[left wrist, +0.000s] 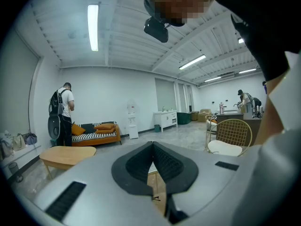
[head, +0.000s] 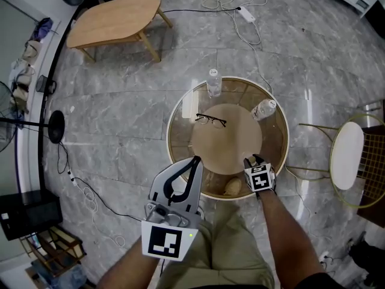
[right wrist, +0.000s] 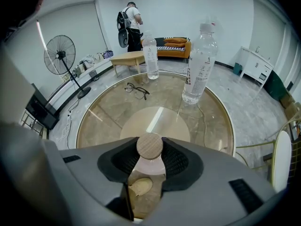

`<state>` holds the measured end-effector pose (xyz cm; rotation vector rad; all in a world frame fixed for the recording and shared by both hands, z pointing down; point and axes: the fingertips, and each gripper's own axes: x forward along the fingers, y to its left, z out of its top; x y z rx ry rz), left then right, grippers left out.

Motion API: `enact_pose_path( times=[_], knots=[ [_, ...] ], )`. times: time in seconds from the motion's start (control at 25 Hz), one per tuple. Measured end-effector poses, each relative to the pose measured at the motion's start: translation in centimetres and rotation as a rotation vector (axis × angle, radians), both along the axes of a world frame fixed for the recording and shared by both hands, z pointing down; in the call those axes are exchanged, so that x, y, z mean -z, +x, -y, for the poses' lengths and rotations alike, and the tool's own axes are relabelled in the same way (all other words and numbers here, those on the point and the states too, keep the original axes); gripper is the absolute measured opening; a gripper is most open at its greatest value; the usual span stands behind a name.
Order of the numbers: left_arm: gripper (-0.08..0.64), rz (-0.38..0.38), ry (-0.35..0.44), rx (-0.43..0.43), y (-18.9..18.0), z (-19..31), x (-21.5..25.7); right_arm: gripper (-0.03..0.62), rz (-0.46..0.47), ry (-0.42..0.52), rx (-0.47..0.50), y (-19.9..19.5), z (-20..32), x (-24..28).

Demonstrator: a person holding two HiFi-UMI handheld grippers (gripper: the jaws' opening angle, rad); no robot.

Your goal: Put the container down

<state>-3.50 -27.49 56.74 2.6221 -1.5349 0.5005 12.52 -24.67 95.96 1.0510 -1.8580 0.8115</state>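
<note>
A small clear container with a round wooden lid (right wrist: 149,146) is clamped between the jaws of my right gripper (right wrist: 149,150), which is shut on it just below the lid. That gripper (head: 252,159) hovers over the near edge of the round glass table (head: 170,125); in the head view it hides the container. My left gripper (head: 197,159) is raised at the table's near left edge, shut and holding nothing. In the left gripper view its pads (left wrist: 165,163) meet with no gap.
Two clear water bottles (head: 214,82) (head: 263,109) and a pair of glasses (head: 210,120) stand on the table's far half. A tan lump (head: 232,187) shows through the glass near the front rim. A gold wire chair (head: 347,155) is at the right.
</note>
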Motion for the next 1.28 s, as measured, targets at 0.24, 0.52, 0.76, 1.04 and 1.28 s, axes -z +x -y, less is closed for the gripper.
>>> enact_pose_path(
  times=[0.24, 0.52, 0.76, 1.04, 1.28],
  knots=[
    [0.011, 0.002, 0.008, -0.004, 0.2, -0.2, 1.0, 0.167, 0.02, -0.028, -0.001, -0.5, -0.6, 0.4],
    [0.011, 0.002, 0.055, -0.002, 0.3, 0.0, 4.2, 0.181, 0.033, 0.056, 0.021, 0.2, -0.6, 5.2],
    [0.011, -0.013, 0.12, 0.029, -0.6, -1.0, 8.1, 0.141, 0.122, 0.232, -0.061, 0.7, -1.4, 13.7],
    [0.011, -0.135, 0.137, 0.04, -2.0, -2.7, 11.6, 0.06, 0.184, 0.436, -0.066, -0.5, -2.6, 24.7],
    [0.011, -0.128, 0.167, 0.029, -2.6, -4.2, 14.8, 0.017, 0.218, 0.569, -0.076, -1.2, -3.2, 33.6]
  ],
)
